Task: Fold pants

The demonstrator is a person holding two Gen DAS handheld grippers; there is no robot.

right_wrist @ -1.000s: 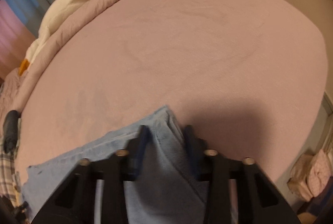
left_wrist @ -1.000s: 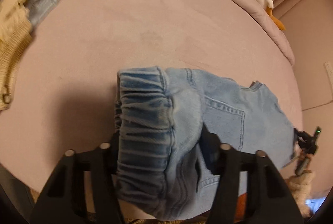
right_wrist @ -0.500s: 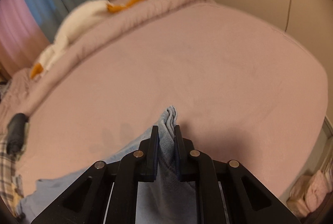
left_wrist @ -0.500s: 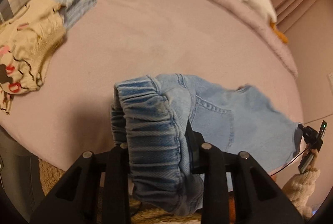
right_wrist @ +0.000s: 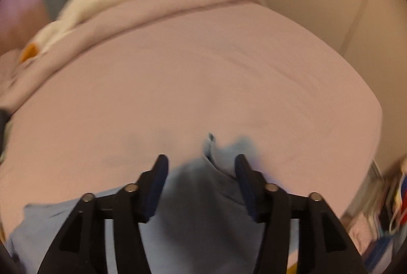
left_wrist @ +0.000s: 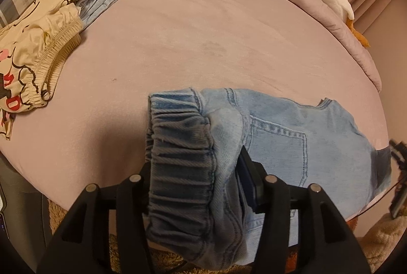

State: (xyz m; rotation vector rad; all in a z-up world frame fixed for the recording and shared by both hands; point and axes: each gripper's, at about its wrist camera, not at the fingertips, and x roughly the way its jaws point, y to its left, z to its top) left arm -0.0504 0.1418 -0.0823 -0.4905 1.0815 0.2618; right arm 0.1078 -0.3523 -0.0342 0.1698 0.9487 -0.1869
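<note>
Your left hand-held gripper (left_wrist: 195, 172) straddles the bunched elastic waistband of the light-blue jeans (left_wrist: 292, 136), its fingers spread, apparently no longer clamping. The jeans lie at the near edge of the pink bed (left_wrist: 203, 32). Your right hand-held gripper (right_wrist: 201, 172) stands open over the hem, so the cloth lies flat.
</note>
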